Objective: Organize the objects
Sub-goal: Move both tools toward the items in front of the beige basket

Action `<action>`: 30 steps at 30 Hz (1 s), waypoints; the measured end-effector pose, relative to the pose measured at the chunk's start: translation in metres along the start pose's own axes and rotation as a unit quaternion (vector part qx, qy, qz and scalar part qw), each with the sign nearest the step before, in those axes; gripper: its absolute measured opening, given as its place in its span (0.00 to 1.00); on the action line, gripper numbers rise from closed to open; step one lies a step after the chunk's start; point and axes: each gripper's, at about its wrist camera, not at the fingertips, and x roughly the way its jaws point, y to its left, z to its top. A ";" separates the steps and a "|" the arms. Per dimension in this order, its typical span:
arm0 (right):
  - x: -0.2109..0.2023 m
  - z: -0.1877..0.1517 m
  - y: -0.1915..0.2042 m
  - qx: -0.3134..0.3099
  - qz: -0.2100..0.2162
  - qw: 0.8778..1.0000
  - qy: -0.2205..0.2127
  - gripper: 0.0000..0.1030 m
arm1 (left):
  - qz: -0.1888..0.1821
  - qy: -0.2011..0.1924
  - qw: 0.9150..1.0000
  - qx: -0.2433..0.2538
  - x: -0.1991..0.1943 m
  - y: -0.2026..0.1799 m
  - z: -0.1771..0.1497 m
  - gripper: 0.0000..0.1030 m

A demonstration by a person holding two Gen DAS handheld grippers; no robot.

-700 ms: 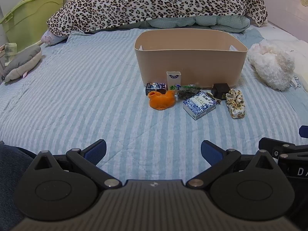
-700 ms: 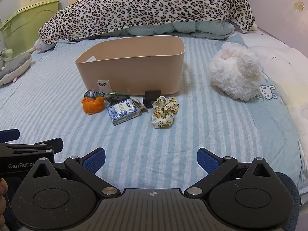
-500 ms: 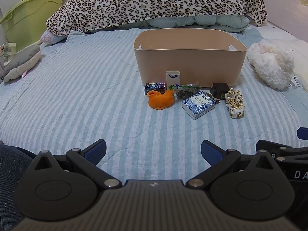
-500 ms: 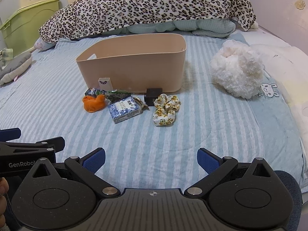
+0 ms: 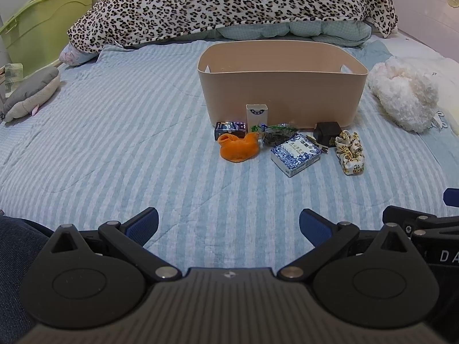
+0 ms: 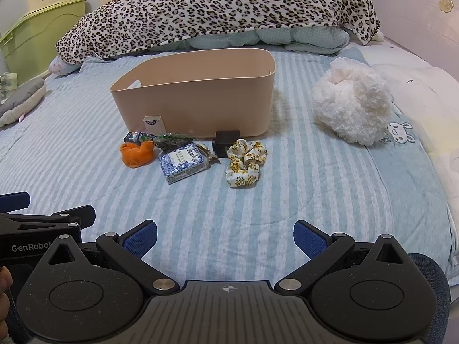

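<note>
The left gripper (image 5: 228,223) is hovering low over the striped blue bedspread (image 5: 114,143) with its blue-padded fingers (image 5: 143,222) spread wide and gripping nothing. The right gripper (image 6: 225,235) is hanging beside it, its fingers (image 6: 311,239) likewise splayed apart and empty. Seen from the right wrist, the left gripper's body is showing the lettering "GenRobot", cut off at the frame edge; from the left wrist, the right gripper's side is showing "DA".

Well ahead of both, the beige bin (image 5: 282,86) is sitting open-topped on the bedspread. The small things are lying just in front of the bin: a white carton (image 5: 257,114) is standing against its front wall, a dark printed box (image 5: 230,127) is lying beside that carton, and an orange cloth (image 5: 238,149) is lying nearer the grippers. A blue-and-white patterned box (image 5: 295,153) with unreadable characters is lying beside a green packet (image 5: 276,133). A black cube (image 5: 328,133) and a floral scrunchie (image 5: 350,152) are lying toward the bin's right end.

A white fluffy toy (image 6: 351,103) is resting right of the bin, and a leopard-print blanket (image 5: 229,3) is lying behind it.
</note>
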 end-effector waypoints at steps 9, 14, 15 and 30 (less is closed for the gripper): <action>0.003 0.000 -0.002 0.002 -0.001 1.000 0.002 1.00 | 0.001 0.001 1.000 0.000 0.002 0.000 0.000 1.00; 0.003 0.001 -0.002 0.002 -0.001 1.000 0.002 1.00 | 0.001 0.002 1.000 0.002 0.003 0.000 0.002 1.00; 0.003 0.001 -0.002 0.002 -0.001 1.000 0.002 1.00 | 0.001 0.002 1.000 0.002 0.003 0.000 0.002 1.00; 0.010 0.007 -0.006 0.007 0.000 1.000 0.004 1.00 | 0.005 0.005 1.000 0.003 0.010 -0.004 0.009 1.00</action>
